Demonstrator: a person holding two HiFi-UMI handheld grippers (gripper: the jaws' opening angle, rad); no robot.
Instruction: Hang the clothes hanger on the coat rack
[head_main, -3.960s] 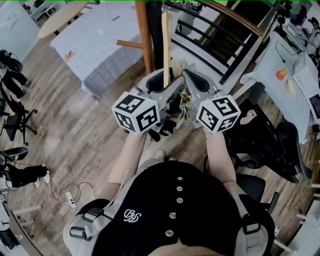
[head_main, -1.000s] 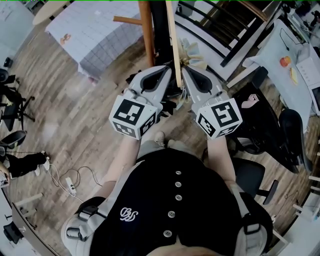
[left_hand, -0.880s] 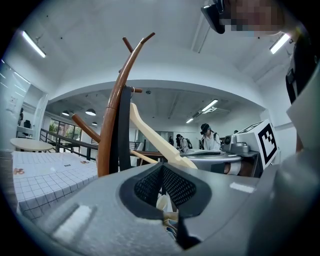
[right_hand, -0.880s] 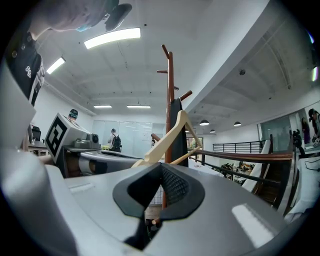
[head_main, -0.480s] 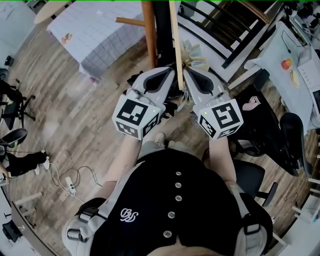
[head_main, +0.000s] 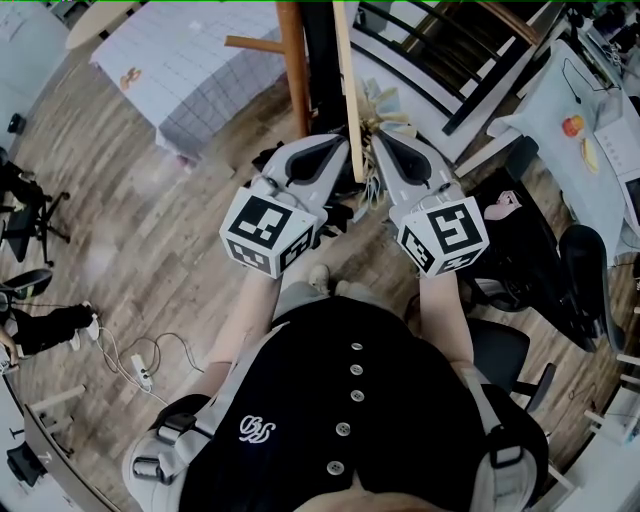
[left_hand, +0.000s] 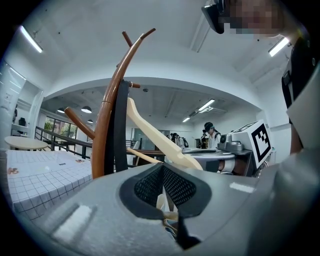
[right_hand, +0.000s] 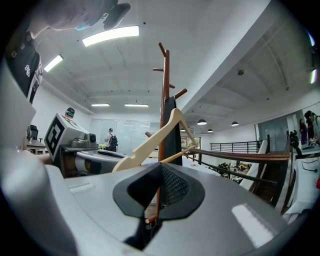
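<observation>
Head view: the hanger (head_main: 345, 90) runs edge-on away from the person, just right of the rack (head_main: 292, 70); its near end sits between the left gripper (head_main: 338, 150) and right gripper (head_main: 378, 140), which meet it from either side; a table (head_main: 190, 70) lies left of the rack and a railing (head_main: 470, 80) right, so the free room looks to be upward

Left gripper view: the pads are pressed together; a cream sliver shows below them, pinched or not I cannot tell; the hanger climbs up-left from beyond the jaws toward the rack

Right gripper view: the jaws pinch a thin rod, seemingly the hanger's bar; the hanger's peak overlaps the rack below its pegs, so this hand likely lifts it to a peg
</observation>
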